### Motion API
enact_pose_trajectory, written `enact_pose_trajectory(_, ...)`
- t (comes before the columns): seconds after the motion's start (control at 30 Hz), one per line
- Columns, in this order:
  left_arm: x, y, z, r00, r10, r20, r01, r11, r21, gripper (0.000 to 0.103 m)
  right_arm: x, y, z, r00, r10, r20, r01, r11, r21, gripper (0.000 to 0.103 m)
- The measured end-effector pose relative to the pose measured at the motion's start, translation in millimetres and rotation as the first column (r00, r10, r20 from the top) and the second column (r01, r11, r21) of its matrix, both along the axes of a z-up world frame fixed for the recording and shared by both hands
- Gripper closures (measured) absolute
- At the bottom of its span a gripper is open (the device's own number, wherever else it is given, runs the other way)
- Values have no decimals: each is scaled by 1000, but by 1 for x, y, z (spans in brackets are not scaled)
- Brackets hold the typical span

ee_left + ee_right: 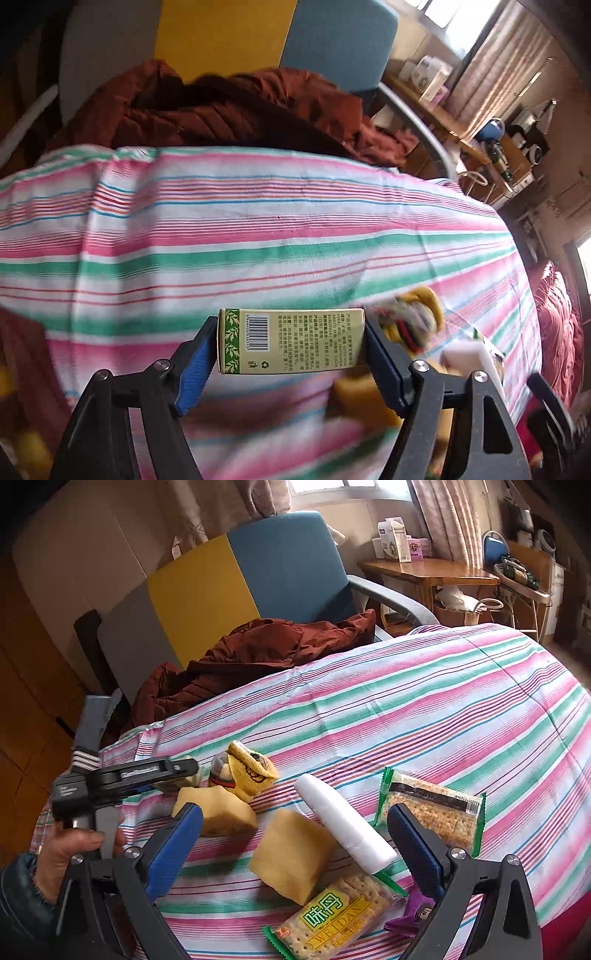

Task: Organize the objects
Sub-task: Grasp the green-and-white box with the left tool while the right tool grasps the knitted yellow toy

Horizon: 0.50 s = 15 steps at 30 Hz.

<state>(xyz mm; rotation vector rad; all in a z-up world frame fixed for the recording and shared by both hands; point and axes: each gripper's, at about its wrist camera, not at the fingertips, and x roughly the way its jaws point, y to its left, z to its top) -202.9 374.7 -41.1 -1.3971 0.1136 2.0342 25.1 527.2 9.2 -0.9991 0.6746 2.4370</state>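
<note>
Left tongs (pixel 291 341) clenched on a small green-and-cream box (pixel 291 341), blue pads (pixel 197 363) pressed against both short ends; box lifted above the bed, long axis crosswise between the jaws, barcode face turned toward the camera, leaf-patterned end at the left pad. Right tongs (pixel 295 849) spread wide, nothing gripped, poised over the scattered things. Left tongs seen from the right wrist view held by a hand (pixel 70 853) in a dark sleeve at the bed's near left edge.

Beneath, a bed with a striped sheet (pixel 443 709) in pink, green, white and thin blue lines. Spread on it: two yellow sponge blocks (pixel 291 853), a white foam bar (pixel 347 827) lying diagonally, one end resting toward a WEIDAN cracker packet (pixel 332 919), a second cracker packet (pixel 432 808) further right, a yellow rolled sock (pixel 247 771), a purple clip (pixel 410 919) near the right jaw.

Beyond the bed, a chair (pixel 236 579) with grey, yellow and blue panels, a rust-brown jacket (pixel 258 650) heaped on its seat; further back a wooden desk (pixel 424 576) with cartons, curtains and a bright window
</note>
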Motion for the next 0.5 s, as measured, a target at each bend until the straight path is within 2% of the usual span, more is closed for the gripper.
enact_pose_trajectory(0.3,50,-68,43,994,-23,-111,31,998,63,26,-19,-15,-4,996,73,52,-74,997,30,3)
enact_pose_trajectory(0.5,73,-114,61,989,-2,-147,19,993,113,26,-71,-18,-3,984,134,119,-139,990,34,11)
